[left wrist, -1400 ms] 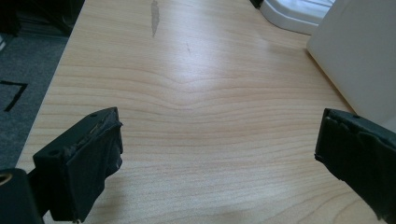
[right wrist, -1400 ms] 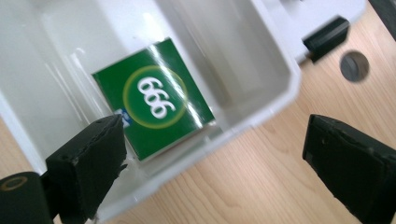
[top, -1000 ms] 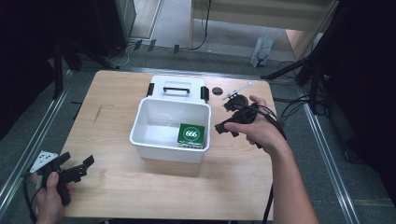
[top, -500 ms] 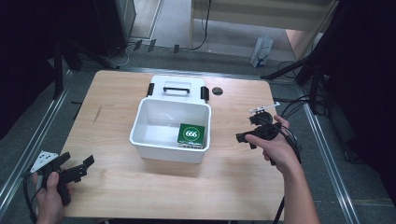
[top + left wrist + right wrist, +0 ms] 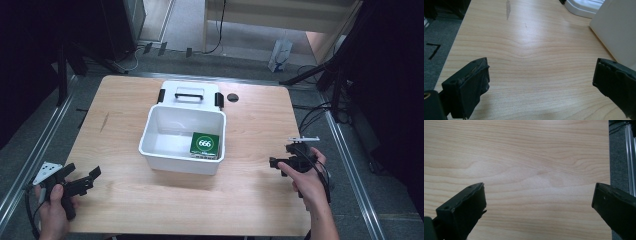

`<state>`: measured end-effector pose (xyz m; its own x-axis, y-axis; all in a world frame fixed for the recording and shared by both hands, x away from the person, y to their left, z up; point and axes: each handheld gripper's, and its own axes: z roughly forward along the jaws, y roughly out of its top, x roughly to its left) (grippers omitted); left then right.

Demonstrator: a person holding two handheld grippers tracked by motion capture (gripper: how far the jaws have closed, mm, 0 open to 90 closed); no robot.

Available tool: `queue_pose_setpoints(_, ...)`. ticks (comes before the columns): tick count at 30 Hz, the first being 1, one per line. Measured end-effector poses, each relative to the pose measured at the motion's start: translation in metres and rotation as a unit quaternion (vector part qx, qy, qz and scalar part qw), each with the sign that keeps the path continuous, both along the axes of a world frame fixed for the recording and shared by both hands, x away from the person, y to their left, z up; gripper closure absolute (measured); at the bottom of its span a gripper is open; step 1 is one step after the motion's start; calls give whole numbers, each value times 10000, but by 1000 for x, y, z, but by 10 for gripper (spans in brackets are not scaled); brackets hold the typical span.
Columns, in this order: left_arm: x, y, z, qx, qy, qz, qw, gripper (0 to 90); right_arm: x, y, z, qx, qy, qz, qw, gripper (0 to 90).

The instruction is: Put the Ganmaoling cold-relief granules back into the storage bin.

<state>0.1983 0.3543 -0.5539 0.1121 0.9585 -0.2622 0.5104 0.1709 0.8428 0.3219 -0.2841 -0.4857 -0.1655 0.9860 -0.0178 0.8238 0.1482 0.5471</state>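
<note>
In the high view the green card point(image 5: 205, 144) in the bin point(image 5: 165, 159) carried small print under "666" that was too small to read, and the bin's near wall hid its lower edge. The lid point(image 5: 190, 95) at 12 o'clock was partly covered by the bin. The dark spot point(image 5: 232, 97) at 1 o'clock was too small to tell. In the left gripper view the bin point(image 5: 616, 32) was cut off at 3 o'clock.

White rectangular plastic bin point(image 5: 172, 150) mid-desk point(image 5: 260, 125), green "666" packet point(image 5: 205, 144) inside; white handled lid point(image 5: 190, 95) behind it. Left gripper point(image 5: 82, 181) near left front corner, right gripper point(image 5: 280, 162) near right edge.
</note>
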Motion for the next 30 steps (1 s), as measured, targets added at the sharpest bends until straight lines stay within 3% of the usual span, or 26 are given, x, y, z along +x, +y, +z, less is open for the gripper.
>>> queue_pose_setpoints(5,0,0,0,2,2,7,10000,13,-14,-13,-15,130,-211,-190,9995,0)
queue_pose_setpoints(11,0,0,0,-3,-2,18,10000,13,-34,-25,-34,121,-722,-370,9966,0)
queue_pose_setpoints(21,0,0,0,5,7,19,10000,13,-68,-49,-56,312,-1611,-668,9842,0)
queue_pose_setpoints(25,0,0,0,10,18,16,10000,13,-81,-53,-61,355,-1926,-574,9790,0)
queue_pose_setpoints(30,0,0,0,14,22,12,10000,13,-91,-56,-61,448,-2155,-542,9740,0)
